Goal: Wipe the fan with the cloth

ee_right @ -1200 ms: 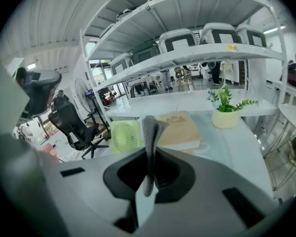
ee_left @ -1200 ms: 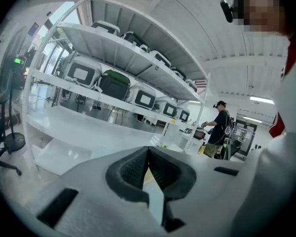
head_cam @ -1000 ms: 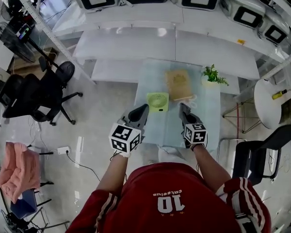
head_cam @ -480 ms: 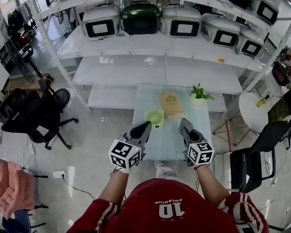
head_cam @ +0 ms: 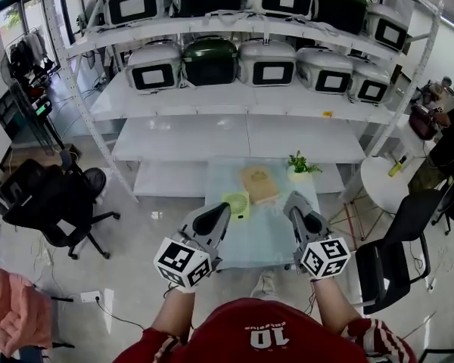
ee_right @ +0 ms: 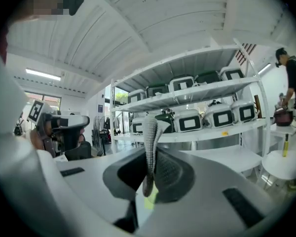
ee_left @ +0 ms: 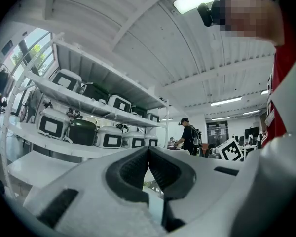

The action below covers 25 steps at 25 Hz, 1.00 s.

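In the head view a small green fan [head_cam: 237, 203] stands on the glass table [head_cam: 250, 240], at its left side. My left gripper [head_cam: 222, 209] is held above the table just in front of the fan. Its jaws are shut with nothing between them, as the left gripper view [ee_left: 148, 152] shows. My right gripper [head_cam: 290, 198] is to the right of the fan and is shut on a strip of grey cloth [ee_right: 150, 142] that sticks up from the closed jaws [ee_right: 150, 154]. I cannot make out the cloth in the head view.
A brown flat bag [head_cam: 259, 184] and a small potted plant [head_cam: 299, 164] sit at the table's far end. White shelves [head_cam: 234, 138] with boxy appliances rise behind. Black chairs [head_cam: 49, 203] stand left and right, beside a round white table [head_cam: 382, 180]. A person [head_cam: 446, 127] stands at the right.
The head view has tilted up, so the shelves fill more of it and the table looks smaller. Both grippers have risen toward the camera and stay shut.
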Motion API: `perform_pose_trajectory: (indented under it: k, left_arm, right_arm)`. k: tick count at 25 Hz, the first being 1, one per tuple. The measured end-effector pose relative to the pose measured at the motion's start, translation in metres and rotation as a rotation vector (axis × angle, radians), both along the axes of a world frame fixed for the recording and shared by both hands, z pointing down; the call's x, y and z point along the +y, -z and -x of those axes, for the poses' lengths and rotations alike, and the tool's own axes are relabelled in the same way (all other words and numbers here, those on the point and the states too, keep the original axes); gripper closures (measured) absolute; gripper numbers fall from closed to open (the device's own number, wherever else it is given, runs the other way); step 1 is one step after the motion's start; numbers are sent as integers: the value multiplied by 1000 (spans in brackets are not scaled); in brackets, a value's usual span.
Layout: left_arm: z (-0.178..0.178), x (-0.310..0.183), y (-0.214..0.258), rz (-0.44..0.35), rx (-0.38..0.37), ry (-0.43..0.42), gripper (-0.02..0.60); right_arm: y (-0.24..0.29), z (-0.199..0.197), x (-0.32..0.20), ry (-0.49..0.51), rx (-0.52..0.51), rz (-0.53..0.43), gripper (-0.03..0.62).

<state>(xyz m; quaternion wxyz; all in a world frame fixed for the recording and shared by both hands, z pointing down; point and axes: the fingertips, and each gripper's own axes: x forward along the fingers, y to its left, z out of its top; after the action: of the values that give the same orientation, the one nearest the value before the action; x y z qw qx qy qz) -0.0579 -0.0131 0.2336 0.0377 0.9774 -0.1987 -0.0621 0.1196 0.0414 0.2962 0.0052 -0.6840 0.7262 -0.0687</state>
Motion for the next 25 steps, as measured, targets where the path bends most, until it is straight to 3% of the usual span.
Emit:
perform_pose_trajectory:
  k: [5, 10, 25]
  left_arm:
    - [2, 13, 25, -18, 58, -15, 583]
    - [15, 10, 37, -54, 63, 39, 583]
    - [45, 6, 45, -84, 69, 150, 583]
  right_arm:
    - [49, -2, 18, 1, 15, -81, 576]
    - [80, -14, 28, -23, 42, -149, 576]
    - [104, -19, 48, -52, 73, -179, 576]
